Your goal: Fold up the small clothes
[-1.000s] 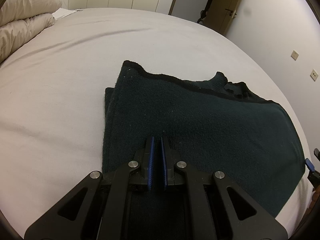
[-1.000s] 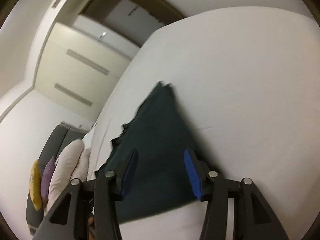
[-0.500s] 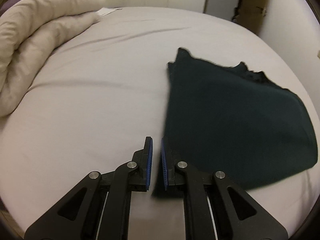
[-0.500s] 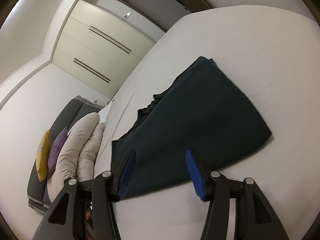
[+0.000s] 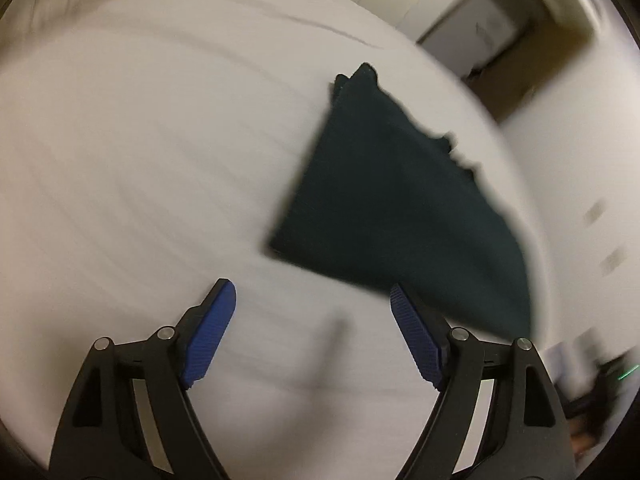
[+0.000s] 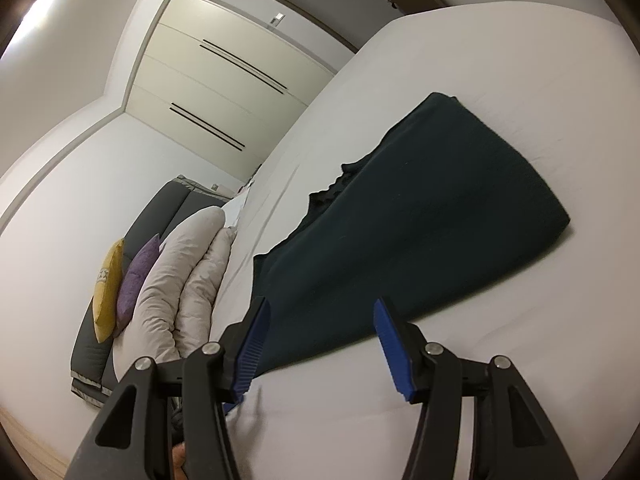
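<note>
A dark green folded garment (image 5: pixel 396 200) lies flat on the white bed sheet (image 5: pixel 140 168); the left wrist view is blurred by motion. My left gripper (image 5: pixel 312 300) hovers over bare sheet just short of the garment's near edge, its jaws opening, nothing between them. In the right wrist view the same garment (image 6: pixel 420 216) stretches away from my right gripper (image 6: pixel 320 316), which stands open above the garment's near end. Its blue pads (image 6: pixel 394 348) touch no cloth.
A rolled pale duvet (image 6: pixel 180 280) with a purple cushion (image 6: pixel 138 276) and a yellow cushion (image 6: pixel 107 288) lies at the bed's head. Cream wardrobes (image 6: pixel 224 92) stand beyond. A doorway (image 5: pixel 504 48) and a wall are past the bed's far side.
My left gripper let go of the garment, pulled back off it and rolled, and its jaws went from shut to wide. The right gripper drew back a little; the garment now lies folded flat.
</note>
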Motion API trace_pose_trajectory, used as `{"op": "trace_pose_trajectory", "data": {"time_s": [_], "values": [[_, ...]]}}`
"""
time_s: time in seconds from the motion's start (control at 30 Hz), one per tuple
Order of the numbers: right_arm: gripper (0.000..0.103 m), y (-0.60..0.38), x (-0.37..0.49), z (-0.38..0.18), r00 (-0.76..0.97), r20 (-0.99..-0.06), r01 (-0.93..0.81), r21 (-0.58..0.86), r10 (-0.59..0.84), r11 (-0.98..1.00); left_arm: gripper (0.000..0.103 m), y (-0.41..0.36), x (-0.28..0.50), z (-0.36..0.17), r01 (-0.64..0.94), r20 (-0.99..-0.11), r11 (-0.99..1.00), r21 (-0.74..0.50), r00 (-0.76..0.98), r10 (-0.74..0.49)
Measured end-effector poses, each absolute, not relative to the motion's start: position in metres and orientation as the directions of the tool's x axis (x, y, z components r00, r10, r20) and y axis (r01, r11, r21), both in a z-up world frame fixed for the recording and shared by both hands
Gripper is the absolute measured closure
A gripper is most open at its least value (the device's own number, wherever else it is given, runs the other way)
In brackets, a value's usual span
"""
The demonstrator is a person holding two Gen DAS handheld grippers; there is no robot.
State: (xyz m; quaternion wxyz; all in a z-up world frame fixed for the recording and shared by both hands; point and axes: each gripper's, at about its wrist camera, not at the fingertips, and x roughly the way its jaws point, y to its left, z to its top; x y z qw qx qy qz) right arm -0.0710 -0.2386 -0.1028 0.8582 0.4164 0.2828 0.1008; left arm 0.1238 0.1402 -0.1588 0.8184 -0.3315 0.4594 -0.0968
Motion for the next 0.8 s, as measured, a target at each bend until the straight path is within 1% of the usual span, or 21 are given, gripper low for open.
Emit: {"op": "trace_pose_trajectory", "data": {"time_s": [0.1,0.17,0.23,0.43,0.63,0.67,0.7,0.73,0.77,0.8], "values": [[0.045,-0.235,-0.071,-0.102,0.817,-0.397,0.051,0.772,0.418,0.634,0.024,0.155,0.124,-0.172,-0.213,-0.577,0.581,-0.786,0.589,-0.565],[0.045,-0.232,-0.069,-0.104,0.812,-0.395,0.047,0.778,0.43,0.626,0.024,0.159,0.126,-0.179,-0.239,-0.52,0.484,-0.842,0.602,-0.607],[0.045,-0.228,-0.064,-0.106,0.805,-0.391,0.038,0.785,0.446,0.619,0.025,0.161,0.131,-0.184,-0.277,-0.487,0.408,-0.87,0.617,-0.618],[0.045,-0.207,-0.048,-0.105,0.774,-0.398,0.001,0.778,0.492,0.628,0.025,0.148,0.137,-0.195,-0.366,-0.434,0.243,-0.898,0.649,-0.625],[0.045,-0.196,-0.033,-0.108,0.751,-0.403,-0.012,0.784,0.523,0.621,0.025,0.142,0.138,-0.199,-0.366,-0.403,0.194,-0.91,0.677,-0.615],[0.045,-0.193,-0.028,-0.107,0.746,-0.404,-0.018,0.783,0.53,0.622,0.027,0.139,0.144,-0.2,-0.361,-0.391,0.183,-0.914,0.672,-0.629],[0.045,-0.19,-0.024,-0.105,0.742,-0.406,-0.026,0.778,0.534,0.627,0.032,0.137,0.151,-0.202,-0.356,-0.377,0.169,-0.919,0.666,-0.644],[0.045,-0.187,-0.017,-0.101,0.738,-0.408,-0.039,0.77,0.537,0.637,0.046,0.135,0.162,-0.206,-0.356,-0.373,0.166,-0.92,0.656,-0.656],[0.045,-0.184,-0.01,-0.098,0.734,-0.409,-0.053,0.762,0.542,0.646,0.064,0.134,0.167,-0.21,-0.361,-0.372,0.163,-0.918,0.646,-0.666],[0.045,-0.181,-0.001,-0.096,0.726,-0.413,-0.064,0.755,0.55,0.653,0.071,0.132,0.173,-0.215,-0.371,-0.373,0.156,-0.916,0.637,-0.675]]}}
